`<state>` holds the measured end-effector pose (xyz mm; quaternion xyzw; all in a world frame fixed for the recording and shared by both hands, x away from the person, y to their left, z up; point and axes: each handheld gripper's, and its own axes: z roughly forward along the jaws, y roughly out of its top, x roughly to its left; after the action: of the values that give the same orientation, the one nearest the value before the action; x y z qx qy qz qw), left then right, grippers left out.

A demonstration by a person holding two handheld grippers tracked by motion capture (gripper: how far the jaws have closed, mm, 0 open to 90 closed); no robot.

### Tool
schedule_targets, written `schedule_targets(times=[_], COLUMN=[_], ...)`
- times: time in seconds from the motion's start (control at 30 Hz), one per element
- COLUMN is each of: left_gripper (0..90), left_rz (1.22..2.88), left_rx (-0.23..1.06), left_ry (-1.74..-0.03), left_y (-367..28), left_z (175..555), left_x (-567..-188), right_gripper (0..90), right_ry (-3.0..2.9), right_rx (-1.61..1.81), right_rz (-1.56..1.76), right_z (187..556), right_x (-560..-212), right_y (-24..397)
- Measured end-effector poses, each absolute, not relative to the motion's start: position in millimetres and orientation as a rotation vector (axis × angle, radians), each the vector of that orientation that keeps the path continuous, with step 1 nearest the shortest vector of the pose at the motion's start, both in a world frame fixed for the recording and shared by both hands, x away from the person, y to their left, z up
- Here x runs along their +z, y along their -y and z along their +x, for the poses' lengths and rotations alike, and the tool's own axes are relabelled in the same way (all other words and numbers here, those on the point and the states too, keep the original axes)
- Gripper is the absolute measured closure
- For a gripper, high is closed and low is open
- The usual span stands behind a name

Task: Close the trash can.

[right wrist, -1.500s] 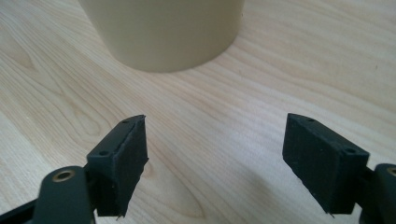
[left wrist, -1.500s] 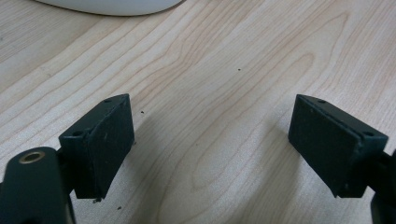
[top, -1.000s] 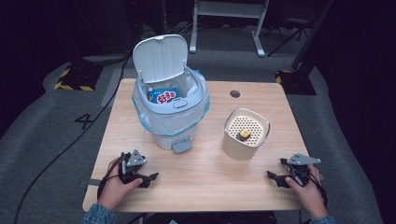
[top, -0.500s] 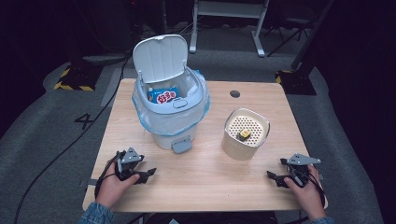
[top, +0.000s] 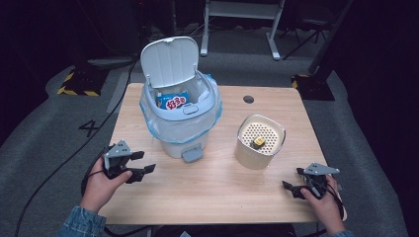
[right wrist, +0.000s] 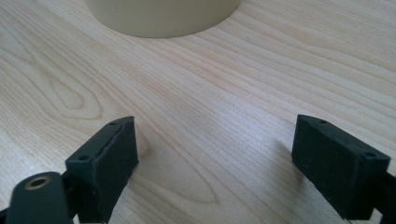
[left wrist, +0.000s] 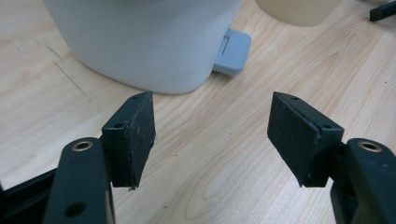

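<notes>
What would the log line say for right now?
left gripper: open, closing, empty, raised | right gripper: open, empty | bin: lid up | beige container: untouched

Left gripper (top: 140, 163) now higher off the table (top: 217, 197), jaws apparently narrower, nothing between them.

"4" on floor (top: 89, 128)

The white pedal bin (top: 180, 121) stands upright on the far left part of the tabletop (top: 217, 192). Its lid (top: 169, 61) is tipped up and back, a pale blue liner (top: 148, 112) is folded over its rim, and a blue snack packet (top: 172, 100) lies inside. Its grey pedal (top: 191, 154) faces the near edge. The cream perforated canister (top: 260, 142) stands just right of the bin.
</notes>
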<state>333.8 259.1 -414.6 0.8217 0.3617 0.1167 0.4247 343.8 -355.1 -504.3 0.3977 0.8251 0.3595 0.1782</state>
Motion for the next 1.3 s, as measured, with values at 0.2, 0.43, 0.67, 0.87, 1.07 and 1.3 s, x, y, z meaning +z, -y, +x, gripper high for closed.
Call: schedule_targets(times=[0.2, 0.43, 0.67, 0.87, 1.07, 1.3], left_gripper=[32.3, 32.6, 28.6, 24.3, 27.4, 31.5], left_rz=[2.021, 1.963, 1.898, 1.858, 1.802, 1.741], left_rx=[0.337, 0.362, 0.367, 0.414, 0.452, 0.503], left_ry=[-0.877, -0.829, -0.775, -0.735, -0.743, -0.760], left_y=[-264.5, -269.3, -269.6, -267.3, -267.2, -265.5], left_z=[336.1, 342.0, 352.1, 361.3, 371.7, 384.8], left_x=[-395.0, -365.5, -338.0, -317.9, -301.9, -283.5], right_gripper=[14.4, 14.4, 14.4, 14.4, 14.4, 14.4], right_ry=[-2.334, -2.334, -2.334, -2.334, -2.333, -2.333], right_rx=[1.017, 1.017, 1.018, 1.018, 1.018, 1.018], right_rz=[1.125, 1.125, 1.125, 1.125, 1.125, 1.125], right_z=[343.8, 343.9, 343.8, 343.8, 343.8, 343.8], right_x=[-504.3, -504.3, -504.3, -504.4, -504.4, -504.4], right_y=[355.1, 355.1, 355.1, 355.1, 355.1, 355.1])
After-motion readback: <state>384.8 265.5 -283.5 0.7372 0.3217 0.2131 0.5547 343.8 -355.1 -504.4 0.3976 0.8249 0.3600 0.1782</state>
